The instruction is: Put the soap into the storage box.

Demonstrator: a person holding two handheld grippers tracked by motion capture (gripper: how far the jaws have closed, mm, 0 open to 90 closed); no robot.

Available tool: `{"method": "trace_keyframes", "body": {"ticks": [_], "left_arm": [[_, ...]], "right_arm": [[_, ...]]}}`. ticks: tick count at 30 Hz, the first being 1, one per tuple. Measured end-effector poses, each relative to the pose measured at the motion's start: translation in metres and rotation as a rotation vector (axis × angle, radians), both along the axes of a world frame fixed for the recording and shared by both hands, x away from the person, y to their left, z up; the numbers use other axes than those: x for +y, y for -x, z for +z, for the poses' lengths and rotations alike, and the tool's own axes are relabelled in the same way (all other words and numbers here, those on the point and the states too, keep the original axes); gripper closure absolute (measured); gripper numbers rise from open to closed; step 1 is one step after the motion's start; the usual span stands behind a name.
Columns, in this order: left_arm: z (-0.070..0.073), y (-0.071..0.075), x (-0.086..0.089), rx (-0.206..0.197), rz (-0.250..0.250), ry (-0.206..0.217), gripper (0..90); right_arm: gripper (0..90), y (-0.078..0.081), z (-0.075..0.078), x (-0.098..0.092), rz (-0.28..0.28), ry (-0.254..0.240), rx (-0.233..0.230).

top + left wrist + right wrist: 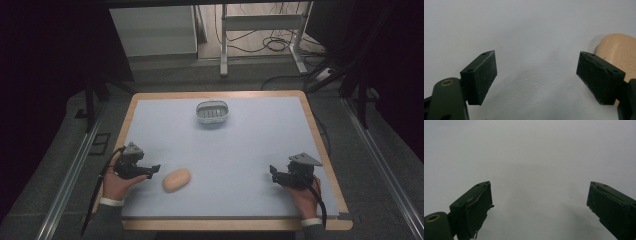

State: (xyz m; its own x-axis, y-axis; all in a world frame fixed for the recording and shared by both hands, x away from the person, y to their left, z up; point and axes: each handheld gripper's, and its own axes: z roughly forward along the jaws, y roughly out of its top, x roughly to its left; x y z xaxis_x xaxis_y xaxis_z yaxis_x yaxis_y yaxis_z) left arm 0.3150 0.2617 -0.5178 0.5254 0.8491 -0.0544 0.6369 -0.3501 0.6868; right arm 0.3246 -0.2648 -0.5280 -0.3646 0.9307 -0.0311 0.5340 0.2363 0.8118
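High view: a tan bread roll (176,180) lies on the pale mat (240,150) just beside the left gripper (154,169); the right gripper (273,172) sits well apart, a small basket (212,112) toward the far edge. Left gripper view: 2 jaws spread wide, holding nothing; the roll (617,48) lies behind the right-hand jaw. Right gripper view: its jaws stand wide apart over bare mat (536,157), empty.

Pale table (260,145), wooden edge; grey floor (165,75); white desk legs (223,45); dark sides
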Motion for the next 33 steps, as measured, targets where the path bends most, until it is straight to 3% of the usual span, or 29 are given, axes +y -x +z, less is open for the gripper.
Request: {"method": "trace_keyframes", "body": {"ticks": [3,9,15,23,33], "left_arm": [[0.0,0.0,0.0,0.002,-0.001,-0.001,17.3],[0.003,0.002,-0.001,0.012,-0.009,-0.003,19.7],[0.009,0.005,-0.006,0.029,-0.055,-0.005,19.9],[0.021,0.004,-0.016,0.047,-0.104,-0.045,20.1],[0.035,-0.003,-0.038,0.068,-0.183,-0.081,20.1]], "right_arm": [[6.6,0.002,0.0,0.003,0.016,0.023,-0.011],[7.4,0.002,0.0,0.001,0.03,0.002,-0.006],[7.4,0.001,-0.001,0.0,0.034,-0.003,0.01],[7.4,0.0,-0.001,-0.001,0.037,-0.017,0.023],[7.5,0.001,0.0,-0.001,0.031,-0.014,0.005]]}}
